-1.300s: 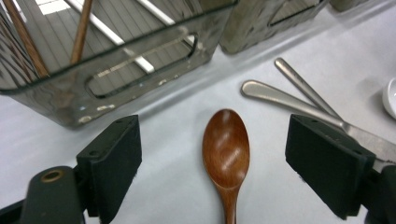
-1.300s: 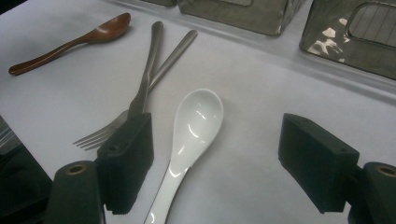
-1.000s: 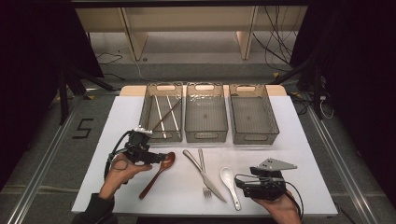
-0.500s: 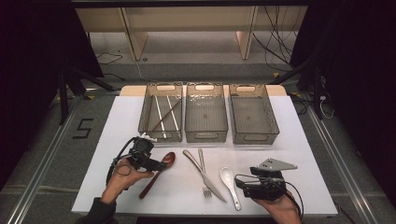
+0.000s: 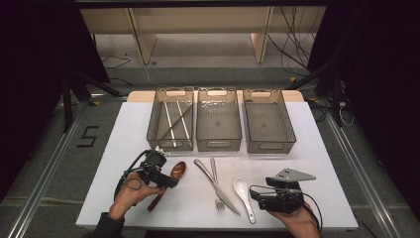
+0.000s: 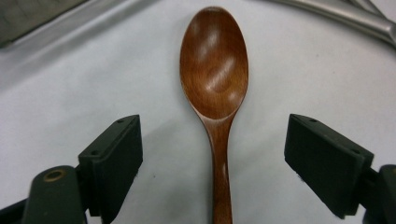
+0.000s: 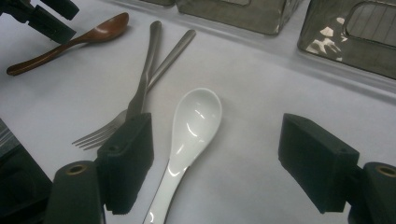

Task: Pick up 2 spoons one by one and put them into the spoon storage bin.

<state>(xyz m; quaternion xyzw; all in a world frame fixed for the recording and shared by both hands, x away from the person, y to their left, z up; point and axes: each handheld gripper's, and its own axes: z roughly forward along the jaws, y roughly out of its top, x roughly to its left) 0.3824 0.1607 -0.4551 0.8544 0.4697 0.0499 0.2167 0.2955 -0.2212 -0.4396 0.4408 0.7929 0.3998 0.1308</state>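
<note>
Since a second ago, left gripper has slid toward 6 o'clock, jaws wide astride wooden spoon; it should close squarely on the handle.

Bright table, dark surroundings; close views slightly soft.

Glossy brown wooden spoon, glossy white ceramic spoon

A brown wooden spoon lies flat, bowl up, on the white table's near left; a glossy white spoon lies flat toward the near right
</note>
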